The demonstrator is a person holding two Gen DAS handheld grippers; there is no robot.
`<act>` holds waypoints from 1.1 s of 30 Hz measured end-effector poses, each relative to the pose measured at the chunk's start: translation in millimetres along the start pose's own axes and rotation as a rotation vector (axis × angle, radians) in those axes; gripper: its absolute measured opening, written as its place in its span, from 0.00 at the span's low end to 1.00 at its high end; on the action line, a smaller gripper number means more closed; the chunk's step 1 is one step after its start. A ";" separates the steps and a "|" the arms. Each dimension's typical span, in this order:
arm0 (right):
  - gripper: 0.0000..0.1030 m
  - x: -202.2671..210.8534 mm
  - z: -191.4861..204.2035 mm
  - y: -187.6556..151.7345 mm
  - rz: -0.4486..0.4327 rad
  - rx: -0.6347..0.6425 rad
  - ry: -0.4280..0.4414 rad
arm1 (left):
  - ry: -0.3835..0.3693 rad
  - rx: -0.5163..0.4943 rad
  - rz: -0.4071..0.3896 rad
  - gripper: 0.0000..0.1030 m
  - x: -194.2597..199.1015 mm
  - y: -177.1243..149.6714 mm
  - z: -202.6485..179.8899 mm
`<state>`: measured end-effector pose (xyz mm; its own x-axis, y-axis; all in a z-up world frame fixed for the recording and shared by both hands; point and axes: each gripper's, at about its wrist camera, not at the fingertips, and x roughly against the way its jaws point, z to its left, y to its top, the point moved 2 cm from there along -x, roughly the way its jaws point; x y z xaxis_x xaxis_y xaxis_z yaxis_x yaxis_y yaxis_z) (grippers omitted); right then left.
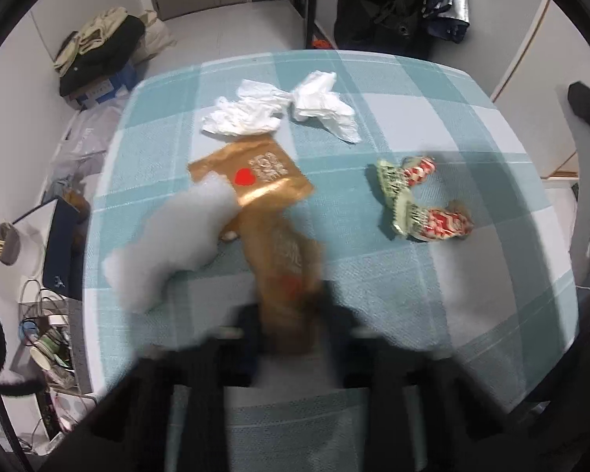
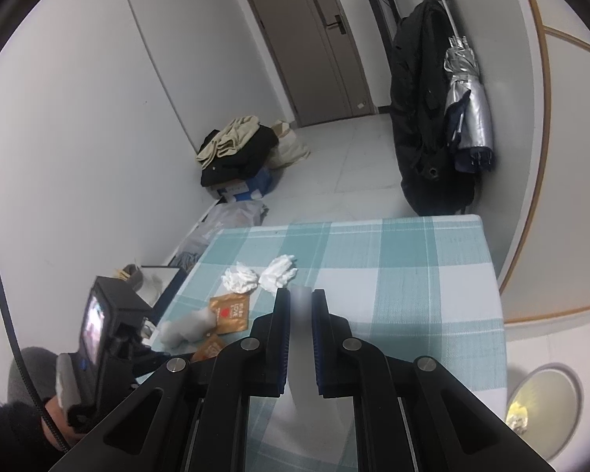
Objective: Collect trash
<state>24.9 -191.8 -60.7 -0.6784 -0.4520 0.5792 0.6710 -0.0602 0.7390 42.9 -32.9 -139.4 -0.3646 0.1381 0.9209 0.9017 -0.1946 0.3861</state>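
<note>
On the checked tablecloth point(image 1: 432, 126) lies the trash: two crumpled white tissues point(image 1: 279, 106) at the far side, a gold sachet point(image 1: 251, 177) with a red heart nearer, a white fluffy wad point(image 1: 169, 244) overlapping its left corner, and a pair of twisted green-and-red wrappers point(image 1: 417, 200) off to the right, apart from the rest. The left wrist view is smeared by motion low down, yet it shows the left gripper point(image 1: 291, 314) closed upon a second gold sachet point(image 1: 287, 271), which sticks up out of the dark fingers toward the flat one. Whether that held sachet touches the cloth cannot be told.

The right wrist view looks from farther back and higher. Its own right gripper point(image 2: 299, 338) stands with fingers a little apart, blue pads point(image 2: 318, 342) facing each other, and a pale blurred strip between them; what that strip is, and whether the pads pinch it, cannot be told. This view hides the green-and-red wrappers behind its fingers but shows the tissues point(image 2: 259, 273), the flat sachet point(image 2: 230, 310), the wad point(image 2: 187, 326), and an orange corner of the held sachet point(image 2: 210, 348) by the left gripper's camera block point(image 2: 106, 330). It alone shows a round bin point(image 2: 546, 413) on the floor past the table's right edge, with something crumpled and yellowish inside.
</note>
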 end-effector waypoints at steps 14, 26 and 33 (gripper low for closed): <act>0.09 -11.4 1.9 -5.0 0.019 -0.016 0.007 | -0.128 0.094 -0.013 0.01 3.6 8.5 15.7; 0.09 -18.8 -10.9 -13.6 0.053 -0.095 -0.006 | -0.210 0.112 -0.088 0.00 21.4 15.5 11.5; 0.09 -21.4 -12.3 -17.1 0.056 -0.119 -0.021 | -0.220 0.136 -0.135 0.00 29.6 14.9 24.2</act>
<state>31.6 -192.1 -90.0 -0.6442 -0.4389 0.6264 0.7380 -0.1414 0.6599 51.2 -8.3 -107.7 -0.4370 0.3644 0.8223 0.8769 -0.0308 0.4797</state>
